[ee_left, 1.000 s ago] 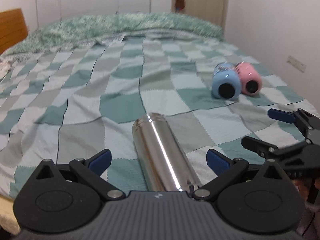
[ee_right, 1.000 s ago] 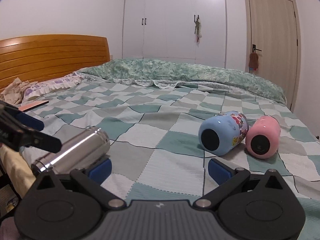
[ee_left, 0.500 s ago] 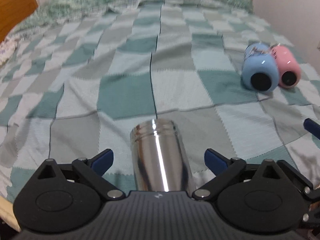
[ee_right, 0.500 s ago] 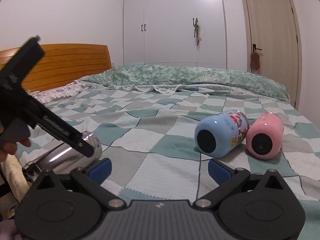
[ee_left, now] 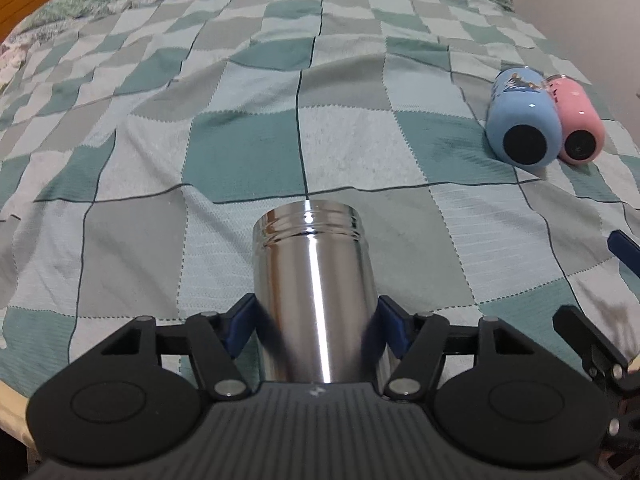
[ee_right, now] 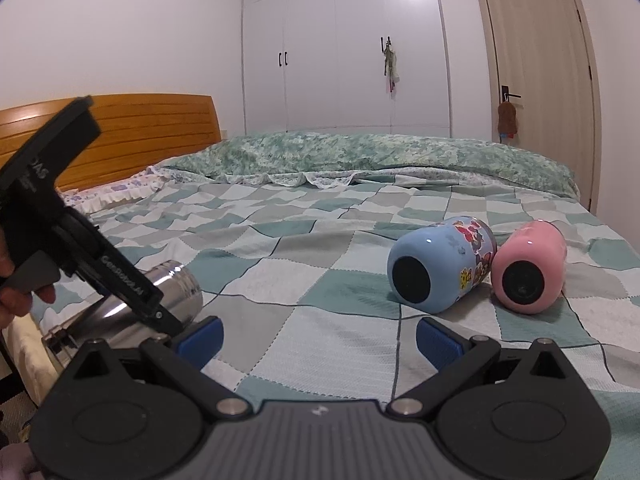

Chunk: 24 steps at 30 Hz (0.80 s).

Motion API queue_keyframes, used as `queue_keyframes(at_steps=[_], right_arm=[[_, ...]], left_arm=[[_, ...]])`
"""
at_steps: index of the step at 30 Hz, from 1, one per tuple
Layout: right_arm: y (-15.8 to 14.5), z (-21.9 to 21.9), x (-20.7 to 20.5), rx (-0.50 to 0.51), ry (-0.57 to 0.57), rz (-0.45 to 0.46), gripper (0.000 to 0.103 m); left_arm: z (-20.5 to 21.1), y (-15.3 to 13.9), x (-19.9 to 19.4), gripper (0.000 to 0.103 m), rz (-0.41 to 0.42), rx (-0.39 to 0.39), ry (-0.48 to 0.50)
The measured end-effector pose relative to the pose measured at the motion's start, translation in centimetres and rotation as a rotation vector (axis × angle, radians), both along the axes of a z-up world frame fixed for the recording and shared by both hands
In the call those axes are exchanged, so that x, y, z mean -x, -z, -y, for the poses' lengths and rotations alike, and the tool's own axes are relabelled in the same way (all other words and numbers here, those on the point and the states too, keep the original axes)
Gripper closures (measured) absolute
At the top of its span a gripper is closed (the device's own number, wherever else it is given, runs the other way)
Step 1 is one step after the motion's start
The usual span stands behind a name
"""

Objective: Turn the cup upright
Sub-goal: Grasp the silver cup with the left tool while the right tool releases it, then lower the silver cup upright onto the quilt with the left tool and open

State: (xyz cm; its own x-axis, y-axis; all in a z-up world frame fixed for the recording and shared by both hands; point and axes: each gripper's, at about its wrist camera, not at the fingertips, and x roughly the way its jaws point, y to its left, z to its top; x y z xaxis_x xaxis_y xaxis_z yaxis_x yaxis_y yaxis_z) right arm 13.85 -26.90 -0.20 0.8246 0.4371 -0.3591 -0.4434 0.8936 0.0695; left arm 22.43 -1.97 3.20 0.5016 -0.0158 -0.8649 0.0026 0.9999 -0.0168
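The left tool point(ee_left: 316, 328) is clamped on the stainless steel cup point(ee_left: 316, 292), its two blue pads pressed against opposite sides of the cup's body. The cup lies on its side near the foot edge of the bed point(ee_left: 240, 152), on the green, grey and white checkered bedspread, with its threaded mouth end pointing away from the left wrist camera toward the pillows. In the right wrist view the same steel cup point(ee_right: 160, 300) shows at the lower left, tilted with the far end slightly raised, partly covered by the black frame of the left tool point(ee_right: 120, 284); part of the person's hand point(ee_right: 16, 292) shows at the left edge.

The right tool point(ee_right: 318, 336) hangs released above the bedspread, its blue pads spread wide with nothing between them. Its fingertip point(ee_left: 624, 246) shows at the right edge of the left wrist view, beside the left tool.

Well apart from the steel cup, toward the right side of the bed, two more cups lie on their sides and touch each other: a blue cup with cartoon pictures point(ee_right: 440, 268) and a pink cup point(ee_right: 528, 268), both turning their dark round ends toward the cameras. In the left wrist view the blue cup point(ee_left: 524, 124) lies left of the pink cup point(ee_left: 576, 120).

Behind the bed stand a wooden headboard point(ee_right: 140, 136), white wardrobe doors point(ee_right: 344, 48) and a closed door point(ee_right: 536, 88).
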Motion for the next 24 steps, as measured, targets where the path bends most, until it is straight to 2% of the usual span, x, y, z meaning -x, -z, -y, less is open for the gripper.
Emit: queue_keyframes(at_steps=[6,12,20,24], right_arm=[[0.1,0.1,0.3,-0.002,0.018,0.001,0.000],[0.1,0.7,0.4,-0.022,0.035,-0.001,0.000],[0.1,0.9,0.7,-0.026,0.063,0.025,0.000],[0.2,1.0,0.7,-0.023,0.086,0.028,0.000]], left_arm=[[-1.5,-0.9,1.8,0.038,0.066,0.041,-0.008],[-3.1,-5.1,5.5,0.039,0.238,0.084,0.044],[-3.5,-8.7,6.8,0.041,0.519,0.013,0.050],[-3.3,-7.9,5.8,0.041,0.584,-0.005,0.024]])
